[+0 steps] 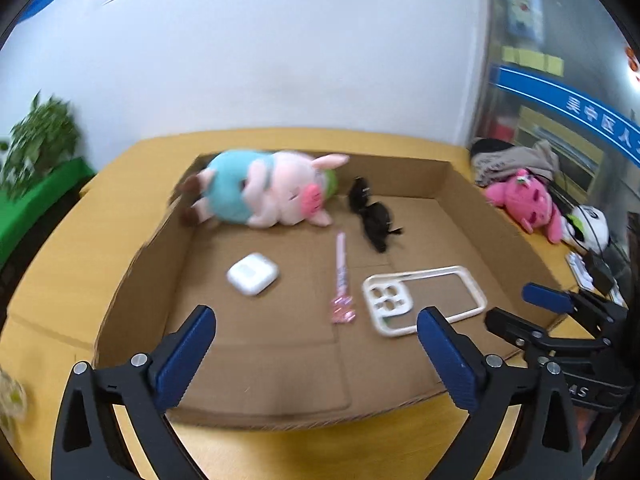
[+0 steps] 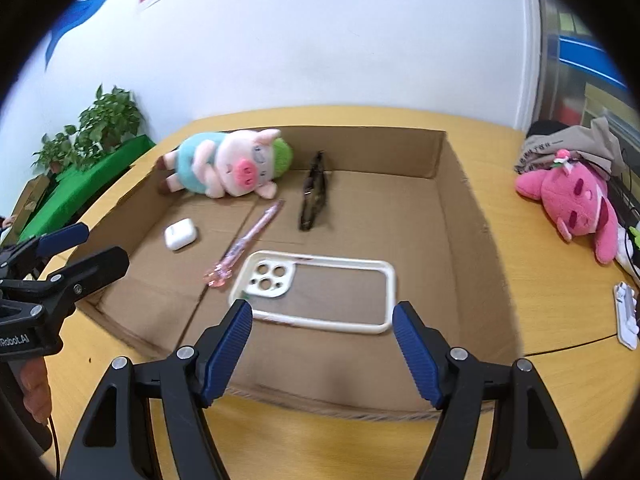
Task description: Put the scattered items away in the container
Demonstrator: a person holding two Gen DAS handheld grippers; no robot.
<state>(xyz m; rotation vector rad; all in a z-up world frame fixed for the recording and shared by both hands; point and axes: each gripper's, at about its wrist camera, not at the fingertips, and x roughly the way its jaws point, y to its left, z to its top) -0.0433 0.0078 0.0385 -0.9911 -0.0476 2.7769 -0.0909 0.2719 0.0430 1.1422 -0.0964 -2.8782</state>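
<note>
A: Status of the box [image 2: 448, 184]?

B: It sits on the worktop [image 2: 532, 304], open at the top. Inside: plush pig [image 2: 232, 164] against the far wall, sunglasses [image 2: 314, 192] to its right, earbud case [image 2: 181, 233], pink pen [image 2: 248, 240] and phone case [image 2: 316, 292] nearer the front wall.

A: Tool states?

B: Left tool [image 1: 316, 356]: jaws wide apart, nothing between the pads. Right tool [image 2: 322, 352]: jaws apart, nothing gripped. Both hang over the near wall of the box, pointing down into it. The phone case lies just ahead of the right tool, not touched.

A: Step in hand?

B: Judged as the release step: items are in the box and both tools are free.

A: Next move?

B: A pink plush [image 2: 572, 204] lies on the worktop right of the box, well apart from it, next to a cloth heap [image 2: 568, 148]. If it counts as a scattered item, swing the right tool to it, close on the body and carry it over the right wall. Whether it belongs to the task cannot be told.
</note>
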